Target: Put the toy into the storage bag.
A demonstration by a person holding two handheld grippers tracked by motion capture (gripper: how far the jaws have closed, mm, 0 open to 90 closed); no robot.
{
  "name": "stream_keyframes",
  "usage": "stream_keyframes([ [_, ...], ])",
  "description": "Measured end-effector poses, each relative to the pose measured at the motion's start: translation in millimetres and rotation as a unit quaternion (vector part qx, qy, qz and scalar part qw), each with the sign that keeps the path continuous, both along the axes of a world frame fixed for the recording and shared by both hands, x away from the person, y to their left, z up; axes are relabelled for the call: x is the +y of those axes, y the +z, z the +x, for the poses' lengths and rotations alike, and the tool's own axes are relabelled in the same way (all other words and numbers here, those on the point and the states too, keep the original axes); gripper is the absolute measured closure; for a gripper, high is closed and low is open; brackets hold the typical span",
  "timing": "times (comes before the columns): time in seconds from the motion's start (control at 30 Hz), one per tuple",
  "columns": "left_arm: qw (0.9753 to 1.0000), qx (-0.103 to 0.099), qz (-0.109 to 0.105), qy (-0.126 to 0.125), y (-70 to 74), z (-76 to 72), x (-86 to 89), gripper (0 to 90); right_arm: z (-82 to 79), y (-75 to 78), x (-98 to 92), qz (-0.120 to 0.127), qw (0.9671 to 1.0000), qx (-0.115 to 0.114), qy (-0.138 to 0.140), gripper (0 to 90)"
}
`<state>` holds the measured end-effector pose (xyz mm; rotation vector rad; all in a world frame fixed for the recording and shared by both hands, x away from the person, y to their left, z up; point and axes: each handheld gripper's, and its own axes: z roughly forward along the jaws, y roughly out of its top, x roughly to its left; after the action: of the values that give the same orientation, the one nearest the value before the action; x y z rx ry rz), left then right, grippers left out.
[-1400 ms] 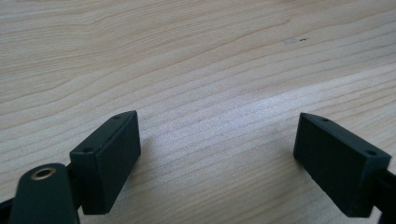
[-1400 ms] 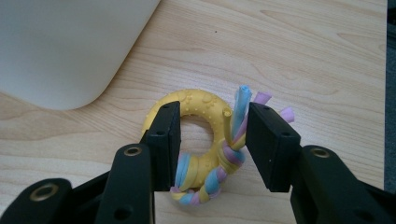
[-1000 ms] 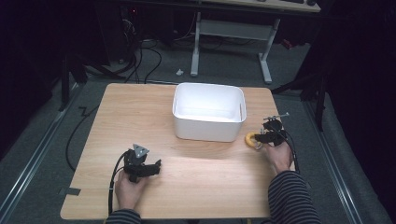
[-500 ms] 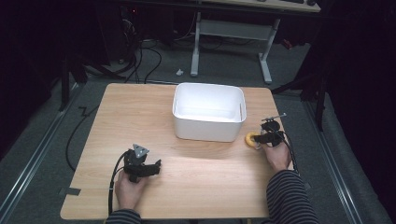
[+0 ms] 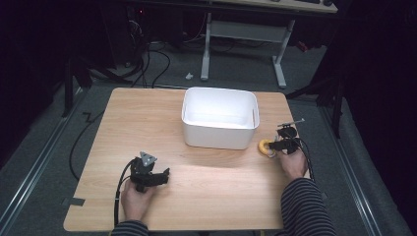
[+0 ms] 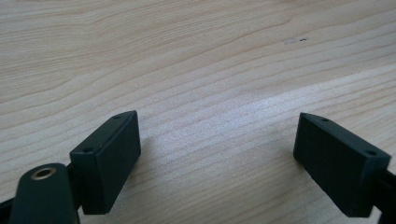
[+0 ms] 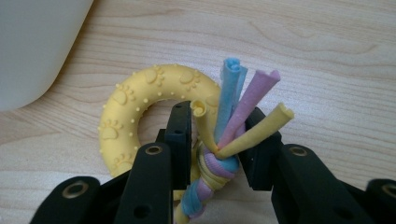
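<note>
One yellow ring toy [image 7: 140, 107] between right hand-held gripper [image 7: 217, 142] jaws.

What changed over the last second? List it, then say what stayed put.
The right gripper drew slightly back toward the person, with the yellow ring toy at its tip throughout. Its jaws are now shut on the toy's braided fabric strips. The left gripper stayed open and motionless on the wooden table, and the white bin did not move.
</note>
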<state>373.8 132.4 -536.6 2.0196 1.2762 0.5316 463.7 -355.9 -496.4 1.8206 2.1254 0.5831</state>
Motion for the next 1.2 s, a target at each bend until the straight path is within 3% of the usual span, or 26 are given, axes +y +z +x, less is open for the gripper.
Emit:
stream_keyframes([
  [0.2,1.0,0.0,0.0,0.0,0.0,0.0,0.0,15.1,-5.8,6.2,0.9,-0.001,1.0,0.0,0.009,68.1],
  [0.37,1.0,0.0,0.0,0.0,0.0,0.0,0.0,15.0,-15.8,20.2,2.2,0.001,0.9996,-0.018,0.022,68.1],
  [0.43,1.0,0.0,0.0,0.0,0.0,0.0,0.1,15.1,-22.9,28.7,7.0,-0.018,0.9988,-0.028,0.036,68.1],
  [0.63,1.0,0.0,0.0,0.0,0.0,0.0,0.1,15.0,-30.3,35.5,13.9,-0.035,0.9975,-0.034,0.051,68.1],
  [0.93,1.0,0.0,0.0,0.0,0.0,0.0,0.1,15.1,-48.4,48.3,20.7,-0.039,0.9946,-0.052,0.081,68.1],
  [1.2,1.0,0.0,0.0,0.0,0.0,0.0,0.1,15.0,-72.9,58.1,21.1,-0.019,0.9929,-0.065,0.098,68.2],
])
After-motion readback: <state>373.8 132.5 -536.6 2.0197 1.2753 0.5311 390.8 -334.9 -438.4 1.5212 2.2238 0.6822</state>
